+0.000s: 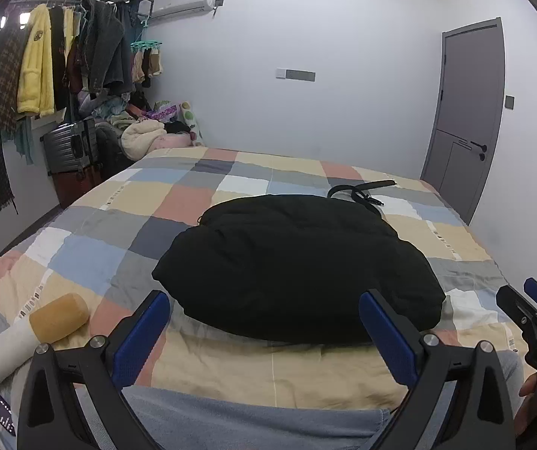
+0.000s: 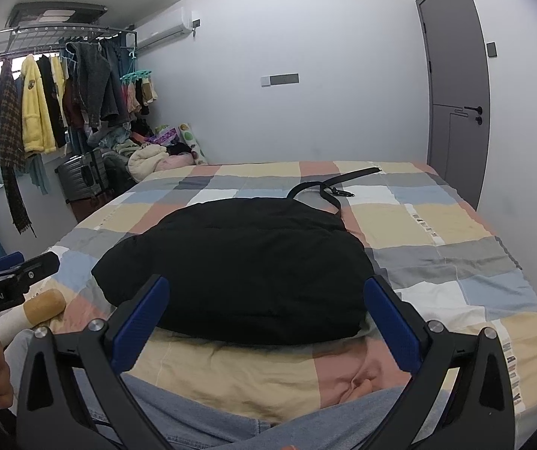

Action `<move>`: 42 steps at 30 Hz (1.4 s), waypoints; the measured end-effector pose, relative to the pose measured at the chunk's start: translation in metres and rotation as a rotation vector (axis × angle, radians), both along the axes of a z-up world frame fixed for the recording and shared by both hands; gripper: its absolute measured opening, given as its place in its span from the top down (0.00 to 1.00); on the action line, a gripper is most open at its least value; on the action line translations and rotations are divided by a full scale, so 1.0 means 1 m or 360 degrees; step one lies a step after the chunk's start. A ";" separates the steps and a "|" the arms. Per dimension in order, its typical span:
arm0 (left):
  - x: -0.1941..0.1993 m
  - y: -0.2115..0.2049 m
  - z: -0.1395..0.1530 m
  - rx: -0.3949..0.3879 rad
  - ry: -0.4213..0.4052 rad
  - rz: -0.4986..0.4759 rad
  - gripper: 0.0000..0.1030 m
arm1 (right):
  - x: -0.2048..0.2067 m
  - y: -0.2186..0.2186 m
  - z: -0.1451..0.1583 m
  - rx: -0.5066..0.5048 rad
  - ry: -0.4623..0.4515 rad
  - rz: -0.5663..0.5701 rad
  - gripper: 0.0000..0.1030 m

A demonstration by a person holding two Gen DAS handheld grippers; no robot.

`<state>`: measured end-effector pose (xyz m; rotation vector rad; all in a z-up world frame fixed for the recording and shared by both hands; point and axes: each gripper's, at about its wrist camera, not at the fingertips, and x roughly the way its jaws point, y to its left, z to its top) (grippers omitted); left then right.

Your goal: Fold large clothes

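Observation:
A black padded garment (image 1: 294, 262) lies folded in a thick bundle on the checked bedspread (image 1: 118, 202); it also shows in the right wrist view (image 2: 238, 266). My left gripper (image 1: 264, 311) is open and empty, held just short of the bundle's near edge. My right gripper (image 2: 266, 296) is open and empty, also just short of the near edge. The right gripper also shows at the far right of the left wrist view (image 1: 531, 311). The left gripper shows at the left of the right wrist view (image 2: 17, 270).
A black belt (image 1: 362, 191) lies on the bed behind the bundle. A yellow and white roll pillow (image 1: 43, 330) lies at the near left. A clothes rack (image 1: 62, 56), suitcase (image 1: 69, 146) and clothes pile stand far left. A grey door (image 1: 467, 112) is at the right.

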<state>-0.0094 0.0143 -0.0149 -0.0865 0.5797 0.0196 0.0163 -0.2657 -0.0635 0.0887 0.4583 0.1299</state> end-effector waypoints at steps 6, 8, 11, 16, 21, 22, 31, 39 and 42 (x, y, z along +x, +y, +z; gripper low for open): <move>0.000 0.000 -0.001 -0.0017 0.0007 -0.0017 0.01 | 0.001 0.001 -0.002 0.0000 0.0000 -0.0012 0.00; -0.001 0.000 -0.001 -0.0017 0.0006 -0.0020 0.01 | 0.000 0.002 -0.002 -0.0001 0.0001 -0.0014 0.00; -0.001 0.000 -0.001 -0.0015 0.0001 -0.0021 0.01 | 0.000 0.002 -0.002 -0.0004 -0.0001 -0.0016 0.00; -0.002 0.000 -0.001 -0.0011 -0.0001 -0.0021 0.01 | 0.000 0.003 -0.002 -0.0001 0.0003 -0.0013 0.00; -0.002 -0.001 0.000 -0.0014 -0.0003 -0.0023 0.01 | -0.001 0.002 -0.003 -0.0001 0.0006 -0.0020 0.00; -0.002 -0.001 -0.001 -0.0017 -0.0003 -0.0024 0.01 | -0.001 0.002 -0.003 -0.0002 0.0006 -0.0019 0.00; -0.002 -0.003 0.002 -0.0020 0.0002 -0.0026 0.01 | -0.003 0.001 -0.003 0.0006 0.0004 -0.0026 0.00; -0.003 -0.003 0.003 -0.0025 0.0005 -0.0027 0.01 | -0.002 0.001 -0.003 0.0006 0.0003 -0.0030 0.00; -0.002 -0.004 0.003 -0.0024 0.0005 -0.0035 0.01 | -0.002 0.000 -0.003 0.0004 0.0005 -0.0032 0.00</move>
